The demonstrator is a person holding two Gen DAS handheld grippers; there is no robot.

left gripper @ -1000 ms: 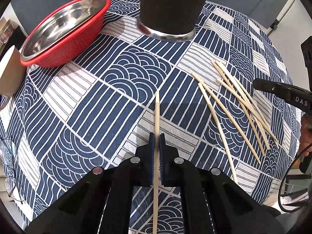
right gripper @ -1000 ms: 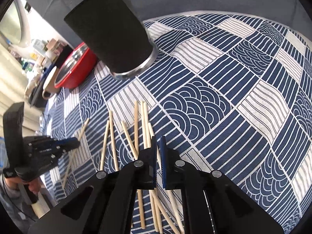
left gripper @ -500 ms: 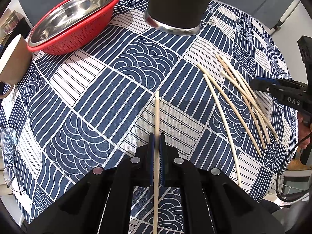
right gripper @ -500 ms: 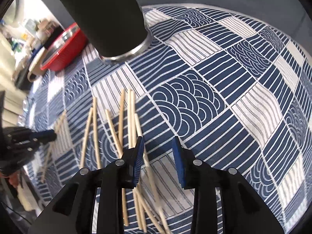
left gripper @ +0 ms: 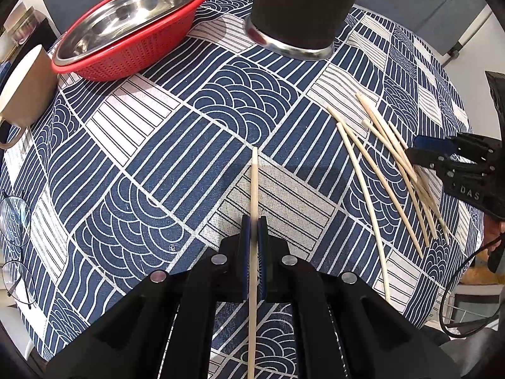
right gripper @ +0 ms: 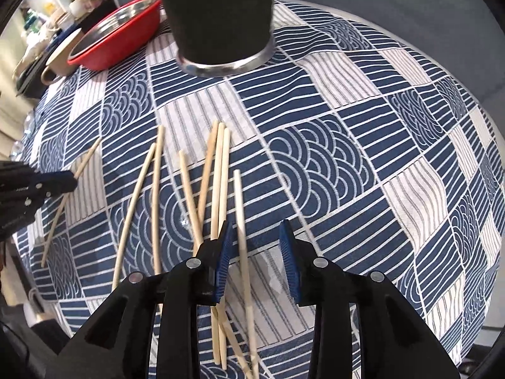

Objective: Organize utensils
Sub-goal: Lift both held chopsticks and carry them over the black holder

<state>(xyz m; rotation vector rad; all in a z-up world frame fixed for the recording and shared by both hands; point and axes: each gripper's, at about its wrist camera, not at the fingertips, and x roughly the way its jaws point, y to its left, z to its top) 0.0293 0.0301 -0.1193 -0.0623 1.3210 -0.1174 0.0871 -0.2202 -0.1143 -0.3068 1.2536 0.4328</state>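
A: Left claw (left gripper: pixel 252 233)?

B: Clamped tight on one chopstick (left gripper: pixel 254 189). The stick runs straight along the fingers, tip pointing ahead, tail passing back under the claw body. It's lifted off the surface (left gripper: pixel 157 132).

A: Right claw (right gripper: pixel 257 237)?

B: Jaws spread wide, holding nothing. One loose chopstick (right gripper: pixel 240 214) lies between the blue pads, closer to the left pad. Its long axis runs nearly parallel to the fingers, far end ahead, near end back under the claw.

A: Rest of the sticks?

B: Loose pile (right gripper: pixel 217 173) just left of the right claw, fanned and crossing each other, all roughly pointing forward. Two more (right gripper: pixel 148 195) sit further left.

A: Where do they go?

B: Judging from the task, the black cup (right gripper: pixel 221 15) straight ahead of both claws, standing upright. Its mouth is out of frame, so I can't tell what's inside.

A: Key relation?

B: For the right claw, the stick is already inside the jaw gap and lined up with the fingers; closing should catch it across its width. Risk is nudging the neighbour stick by the left pad. The left claw's stick points at the cup.

A: Clutter?

B: Red colander (left gripper: pixel 126 31) with a steel bowl, mug (left gripper: pixel 22 94), glasses (left gripper: pixel 15 237), all off to the left.
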